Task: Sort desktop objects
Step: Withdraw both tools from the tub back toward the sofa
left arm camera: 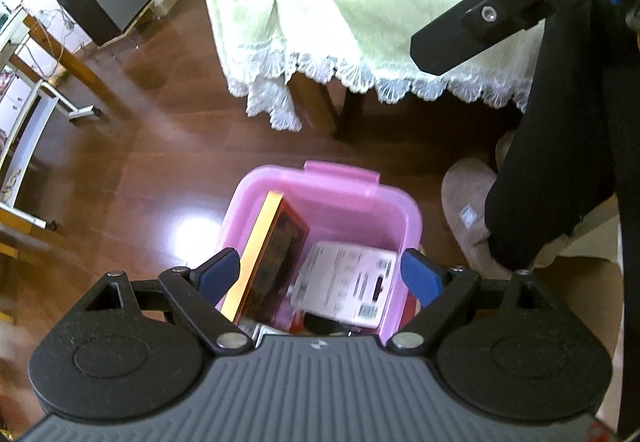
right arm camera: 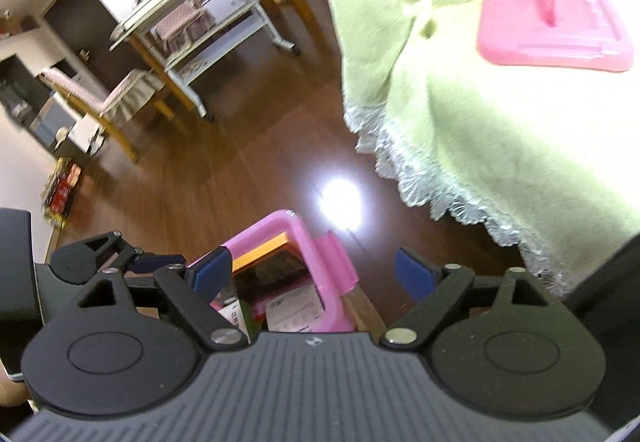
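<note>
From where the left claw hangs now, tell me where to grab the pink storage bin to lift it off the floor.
Grip the long side rim of the pink storage bin, coming straight down from above. The bin stands upright and open on the wood floor, its lid off on the table, so the rim is exposed; probably one claw per side. The orange book leans by the left wall, so the right rim looks freer.

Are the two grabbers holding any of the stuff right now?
No. The left gripper and the right gripper are both open with nothing between their fingers. They hang above the pink box on the floor.
</note>
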The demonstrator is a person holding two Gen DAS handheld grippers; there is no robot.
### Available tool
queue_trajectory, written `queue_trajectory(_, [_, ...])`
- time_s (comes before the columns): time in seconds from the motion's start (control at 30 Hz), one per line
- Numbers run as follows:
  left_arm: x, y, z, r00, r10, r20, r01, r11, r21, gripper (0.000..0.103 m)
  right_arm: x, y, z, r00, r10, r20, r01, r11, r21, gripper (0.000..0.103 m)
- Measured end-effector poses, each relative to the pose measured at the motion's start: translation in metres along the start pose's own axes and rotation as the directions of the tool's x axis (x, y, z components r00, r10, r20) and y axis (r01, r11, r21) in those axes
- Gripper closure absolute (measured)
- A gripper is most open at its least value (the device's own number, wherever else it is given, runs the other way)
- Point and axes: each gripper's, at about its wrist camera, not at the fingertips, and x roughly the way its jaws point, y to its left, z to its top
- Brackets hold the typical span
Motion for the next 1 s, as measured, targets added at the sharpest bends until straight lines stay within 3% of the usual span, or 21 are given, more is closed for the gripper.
queue_trajectory(0.23, [0.001, -0.008, 0.027, 0.998, -0.005, 0.056, 0.005, 1.000, -0.003, 0.014, -0.019, -0.023, 0.008, 0.994, -0.070, 0.090, 0.065, 0.996, 0.057, 0.016])
queue_trajectory(0.57, [-0.001, -0.019, 0.067, 0.991, -0.011, 0.134, 0.009, 1.000, 0.018, 0.014, -0.052, -0.068, 0.025, 0.956, -0.202, 0.213, 0.178, 0.976, 0.128, 0.016])
queue_trajectory(1.0, [0.000, -0.048, 0.157, 0.953, -0.082, 0.291, 0.058, 0.994, 0.089, 0.014, -0.107, -0.144, 0.054, 0.858, -0.387, 0.338, 0.310, 0.914, 0.260, 0.016])
